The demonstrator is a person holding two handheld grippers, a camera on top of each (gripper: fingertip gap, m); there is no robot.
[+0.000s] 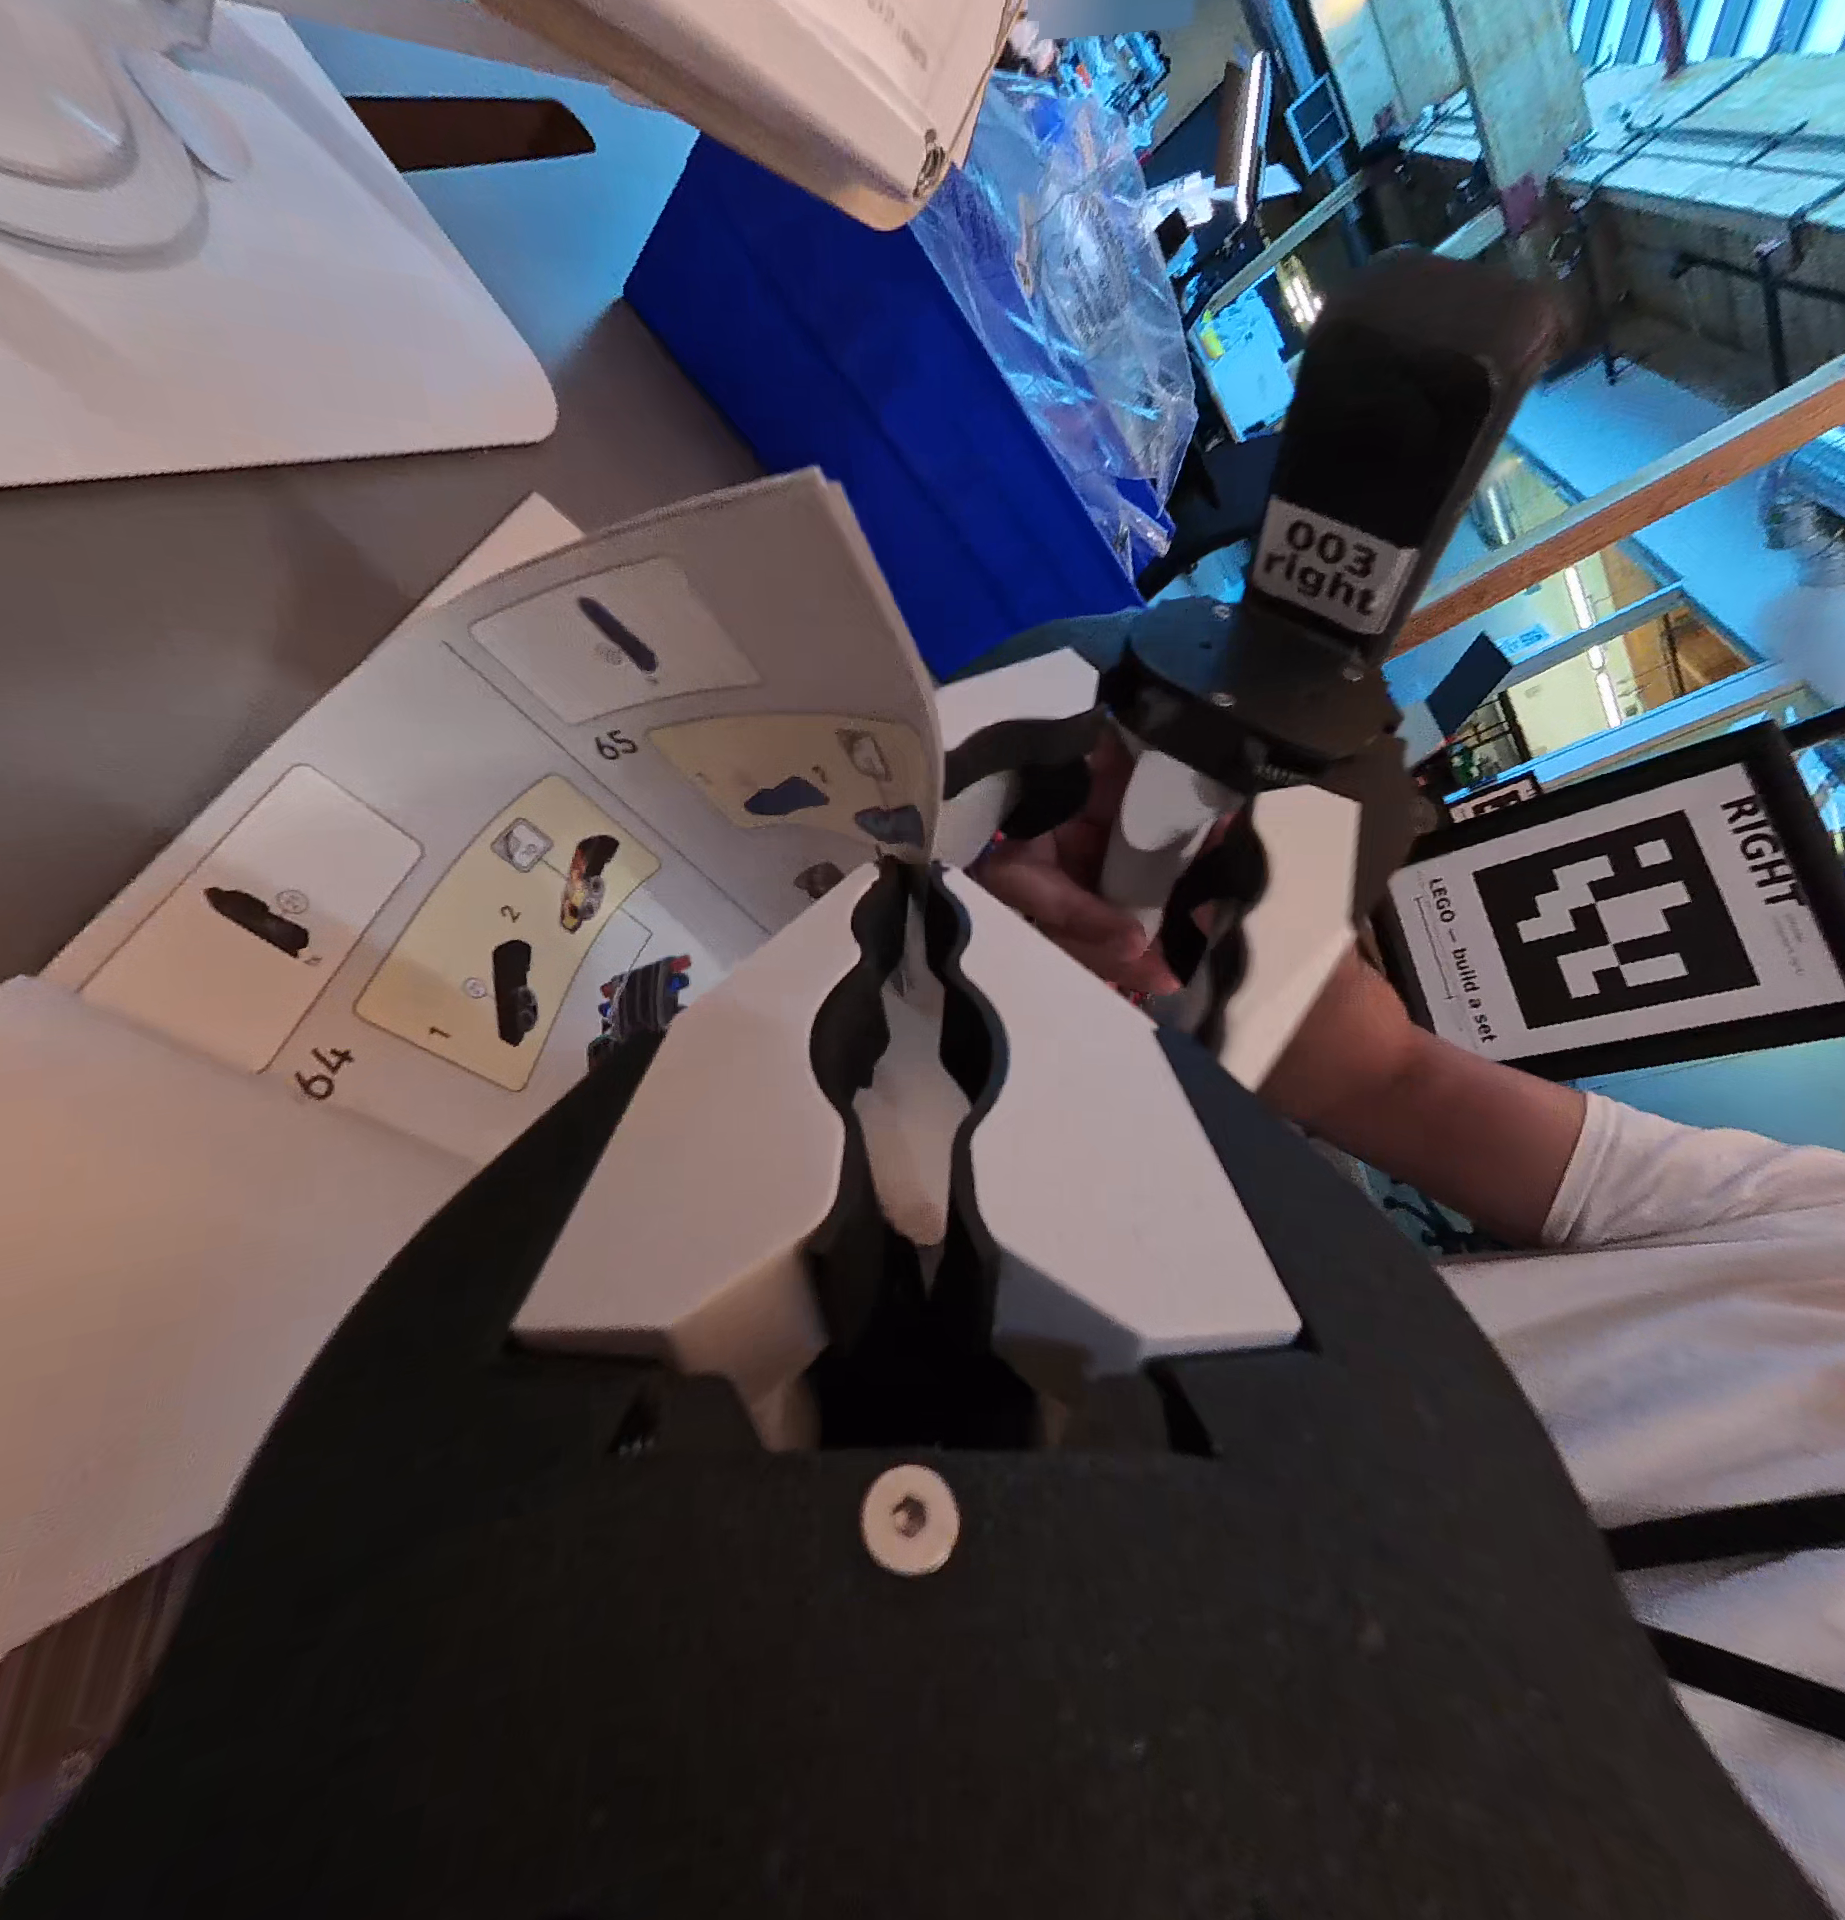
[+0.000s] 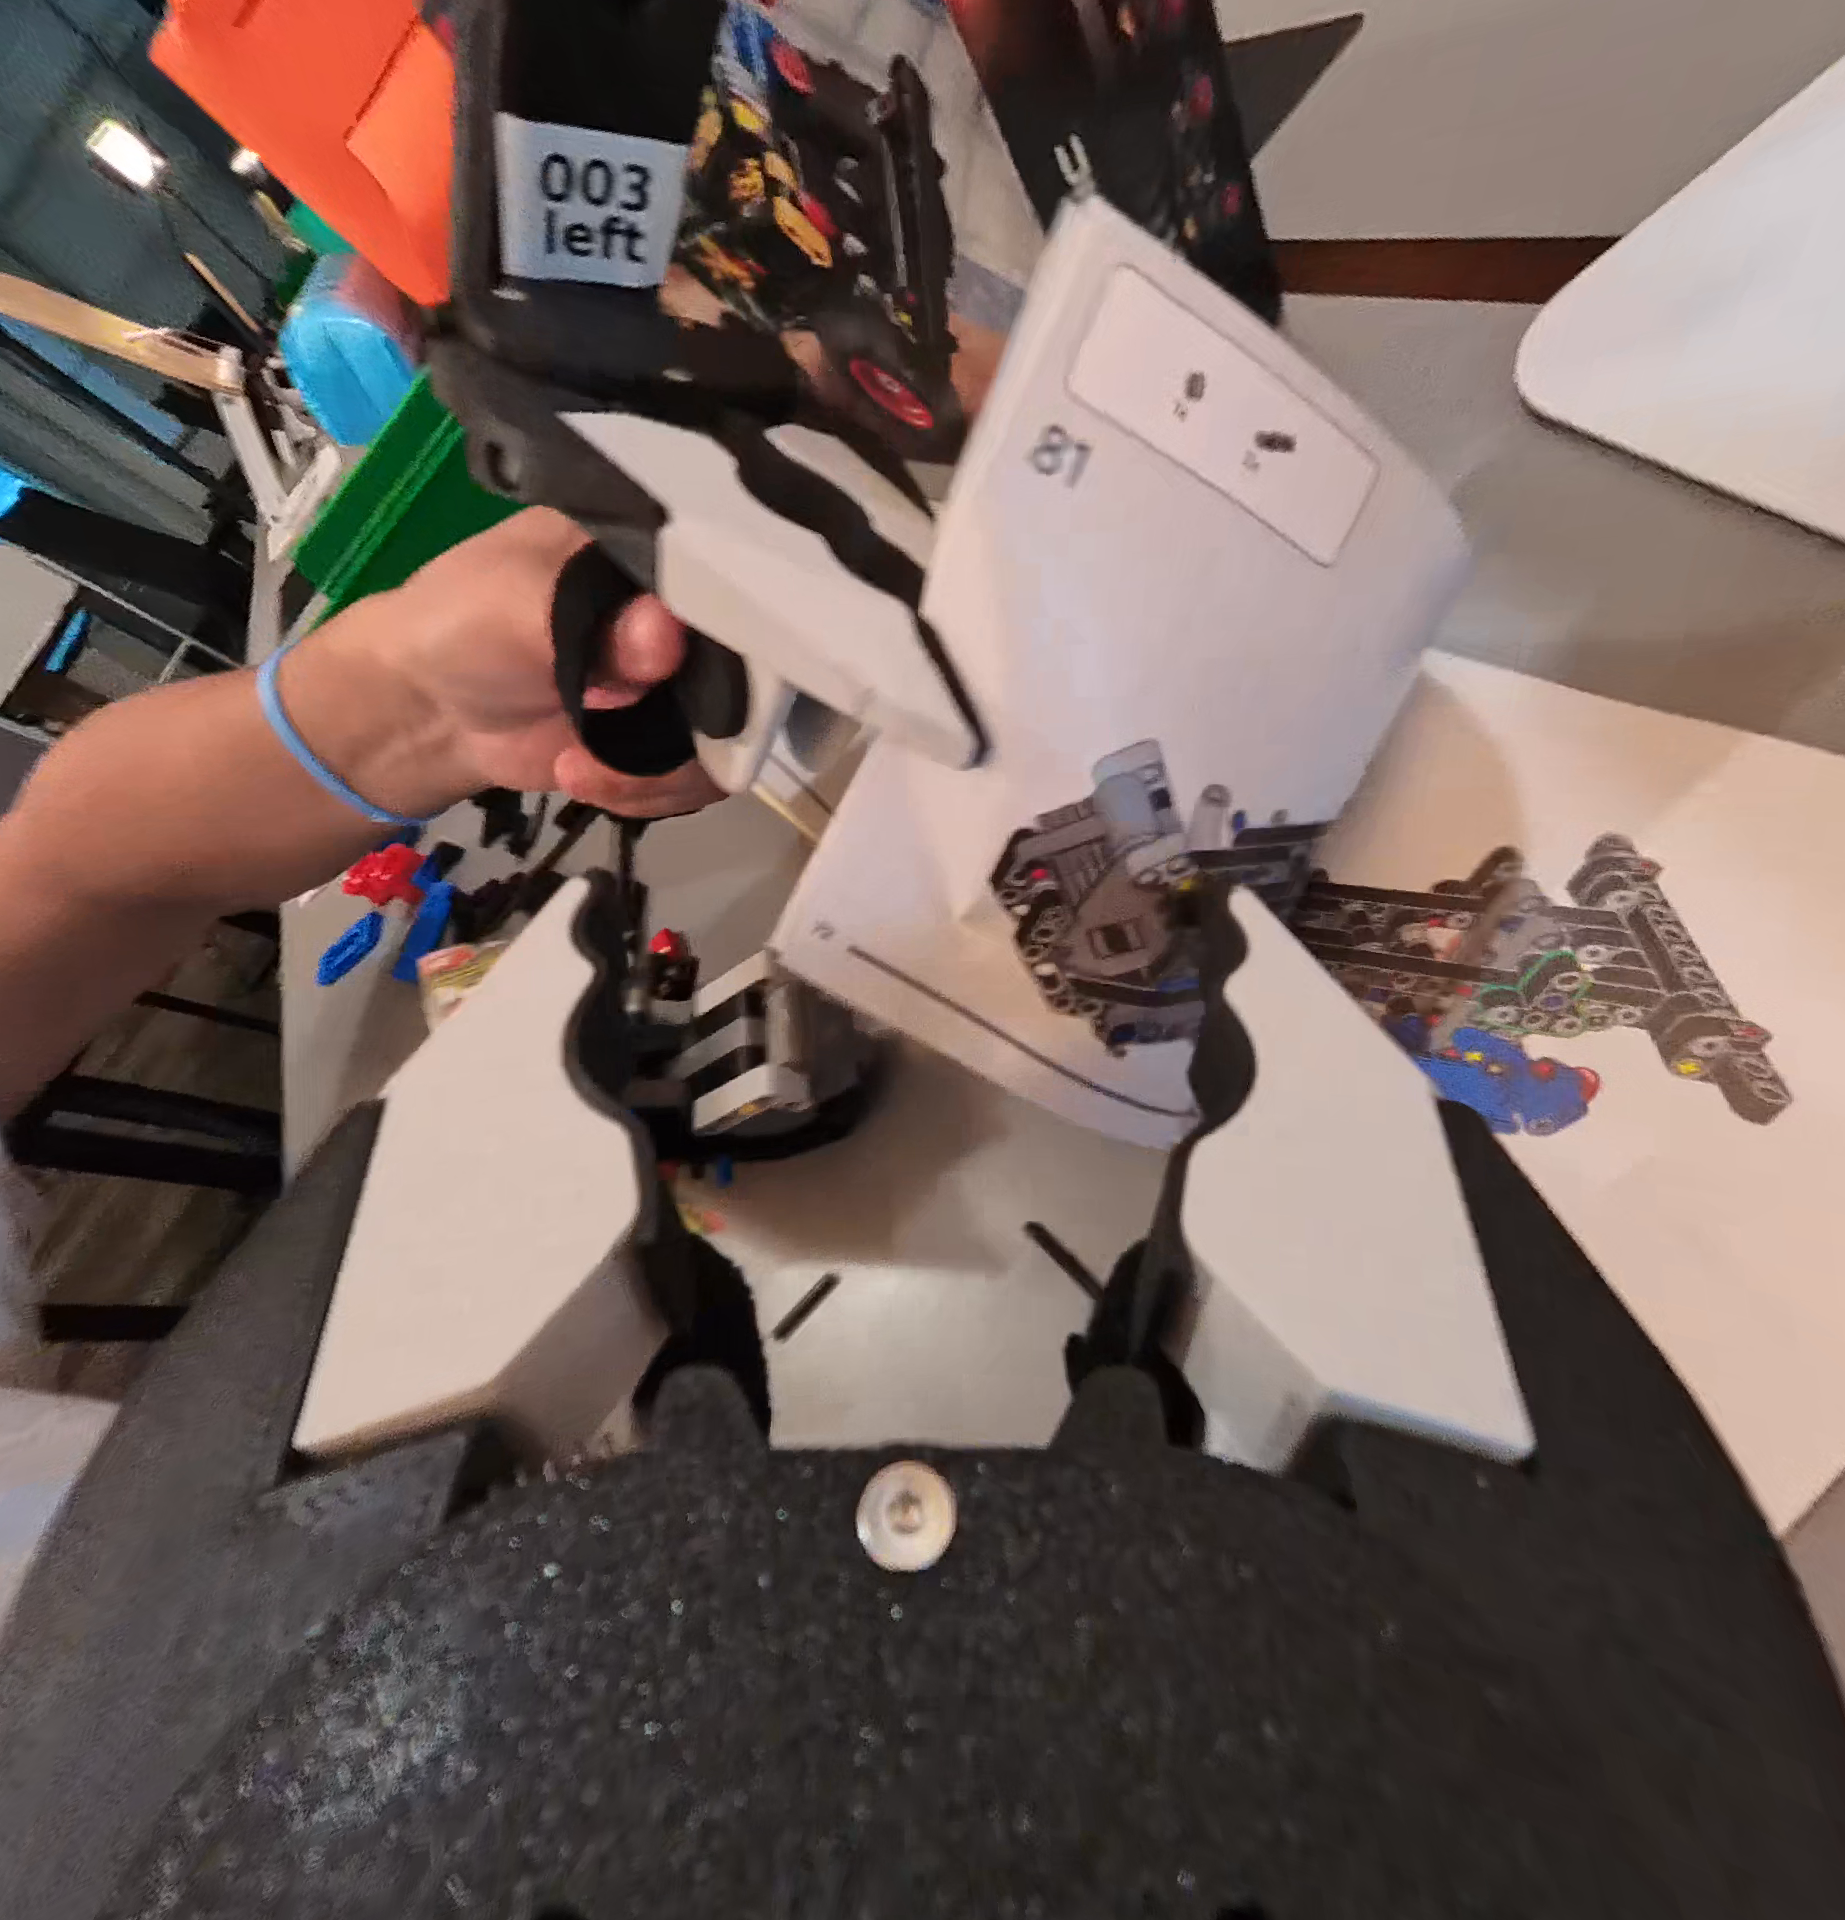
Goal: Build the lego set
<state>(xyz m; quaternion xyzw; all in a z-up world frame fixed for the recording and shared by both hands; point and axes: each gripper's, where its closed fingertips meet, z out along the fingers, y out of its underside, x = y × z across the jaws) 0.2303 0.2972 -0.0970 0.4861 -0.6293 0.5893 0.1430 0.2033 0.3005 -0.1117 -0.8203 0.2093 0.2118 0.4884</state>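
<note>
The open instruction booklet point(image 1: 461, 831) lies on the grey table. My left gripper point(image 1: 905, 888) is shut on the edge of a bunch of its pages and holds them lifted and curled. In the right wrist view the left gripper point(image 2: 944, 613) holds the raised pages point(image 2: 1188, 623) above the flat page point(image 2: 1624, 1195). My right gripper point(image 2: 907, 914) is open and empty, just in front of the booklet; it also shows in the left wrist view point(image 1: 1105, 831). A partly built grey and black lego model point(image 2: 720, 1049) stands on the table under the lifted pages, near my left finger.
Loose red and blue lego pieces point(image 2: 388, 914) lie at the table's left edge. Two small black pins point(image 2: 804, 1304) lie between my right fingers. The lego box point(image 2: 824, 208), a white tray point(image 2: 1728, 312), a blue box point(image 1: 876, 364) and a marker sign point(image 1: 1624, 914) stand around. Less than 4 cm separates the two grippers' tips.
</note>
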